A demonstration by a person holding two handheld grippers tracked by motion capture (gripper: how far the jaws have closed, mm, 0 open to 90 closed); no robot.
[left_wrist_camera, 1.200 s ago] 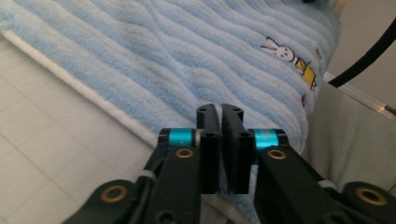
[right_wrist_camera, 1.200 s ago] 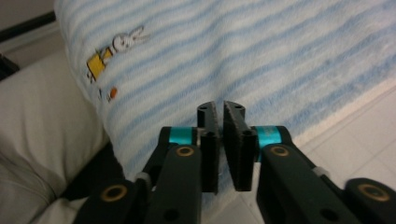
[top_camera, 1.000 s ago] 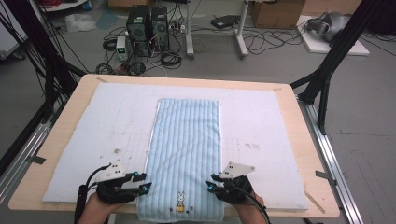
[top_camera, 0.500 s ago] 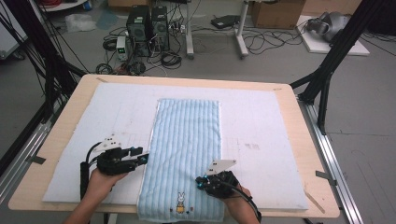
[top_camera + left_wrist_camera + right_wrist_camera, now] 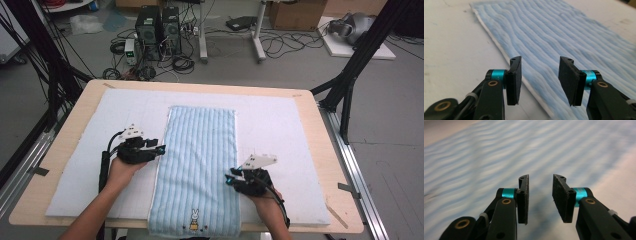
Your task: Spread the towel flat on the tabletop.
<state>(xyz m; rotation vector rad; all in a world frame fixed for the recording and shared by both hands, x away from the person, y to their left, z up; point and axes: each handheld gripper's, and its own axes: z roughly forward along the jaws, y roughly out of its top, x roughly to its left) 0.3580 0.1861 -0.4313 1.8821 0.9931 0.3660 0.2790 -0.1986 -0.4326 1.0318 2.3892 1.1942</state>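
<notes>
— On the padded surface point(image 5: 75, 165): blue towel point(image 5: 200, 150) flat, lengthwise. Left claw point(image 5: 161, 148) and right claw point(image 5: 228, 178) both spread, empty, at its long edges.

— Handling? Likely soft, light, limp; pinch the hems.

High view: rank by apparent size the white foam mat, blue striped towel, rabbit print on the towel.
1. White foam mat, spanning most of the wooden tabletop.
2. Blue striped towel, a long strip on the mat.
3. Rabbit print, tiny, near the towel's near end.
</notes>
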